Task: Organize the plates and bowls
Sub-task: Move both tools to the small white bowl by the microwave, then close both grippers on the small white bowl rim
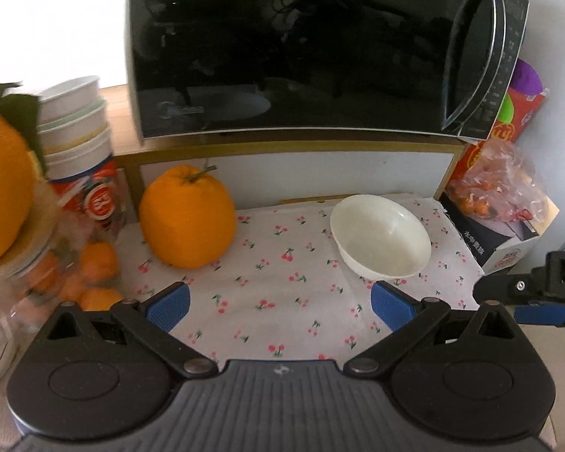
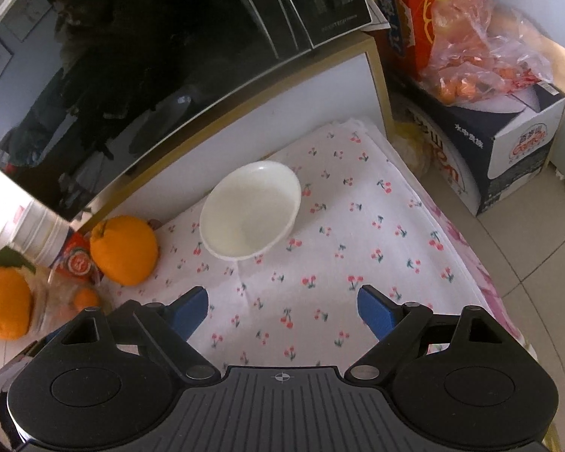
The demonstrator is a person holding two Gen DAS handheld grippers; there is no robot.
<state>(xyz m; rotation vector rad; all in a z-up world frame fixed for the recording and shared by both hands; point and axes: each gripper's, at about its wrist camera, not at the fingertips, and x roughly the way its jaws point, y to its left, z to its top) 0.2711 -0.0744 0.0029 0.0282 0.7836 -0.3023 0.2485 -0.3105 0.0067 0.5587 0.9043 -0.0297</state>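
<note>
You face a black microwave on a shelf, and beneath it a cherry-print cloth spread over the lower surface. On that cloth, toward its back right, sits the white bowl, upright, empty and glossy, well apart from the big orange on its left. You appear to be at the approach step: both the left gripper and the right gripper hang above the cloth with jaws spread wide and nothing between them. Next, you likely need to bring one gripper onto the bowl's thin rim and close on it gently, as it looks slippery.
</note>
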